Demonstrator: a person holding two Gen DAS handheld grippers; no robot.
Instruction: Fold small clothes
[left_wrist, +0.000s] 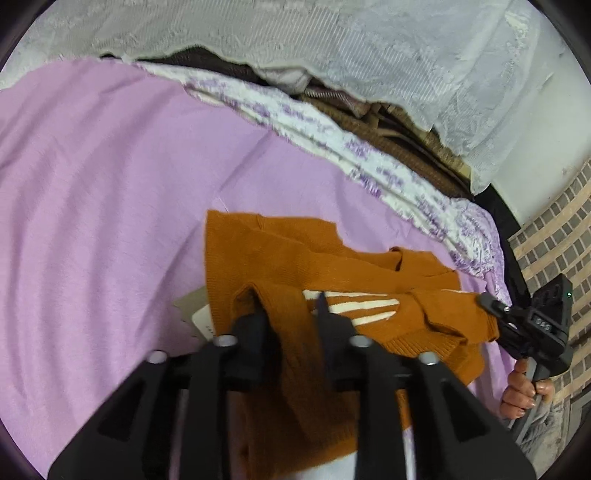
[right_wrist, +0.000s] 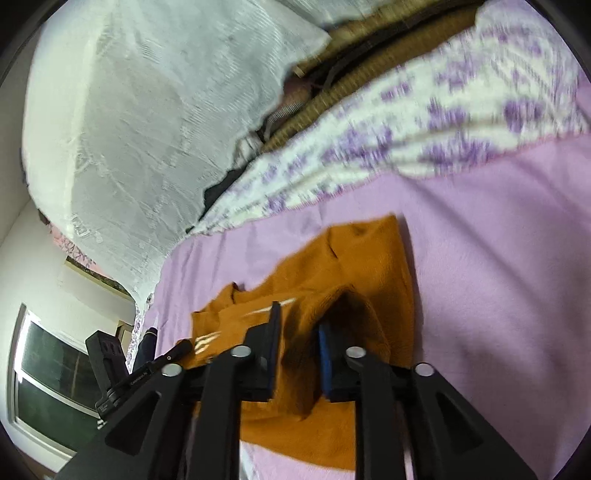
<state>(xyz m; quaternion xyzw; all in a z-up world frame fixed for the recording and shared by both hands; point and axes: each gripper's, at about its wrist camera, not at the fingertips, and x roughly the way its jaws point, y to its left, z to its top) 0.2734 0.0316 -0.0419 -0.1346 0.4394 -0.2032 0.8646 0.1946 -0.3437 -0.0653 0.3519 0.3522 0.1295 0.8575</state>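
A small rust-orange knitted sweater with cream stripes lies partly folded on the smooth lilac bedsheet, near a crumpled white-and-purple patterned quilt and a white lace curtain beyond it. The left gripper stands with its black fingers partly apart, and a raised fold of the orange knit runs up between them; the pads do not look pressed onto it. The right gripper, seen in its own view with blue-lined fingers, is likewise partly parted with a hump of the same knit between the jaws, seemingly loose rather than pinched. From the left view the right tool sits at the sweater's far edge, held by a hand. A beige card tag pokes out from under the garment's left side. The fold looks freshly laid, and the risks lie in the withdrawal: the soft knit could snag on a fingertip and be dragged open again, or the bunched ridge between the fingers could spring back and leave the layer uneven. The hidden tag might also keep that side from lying flat.
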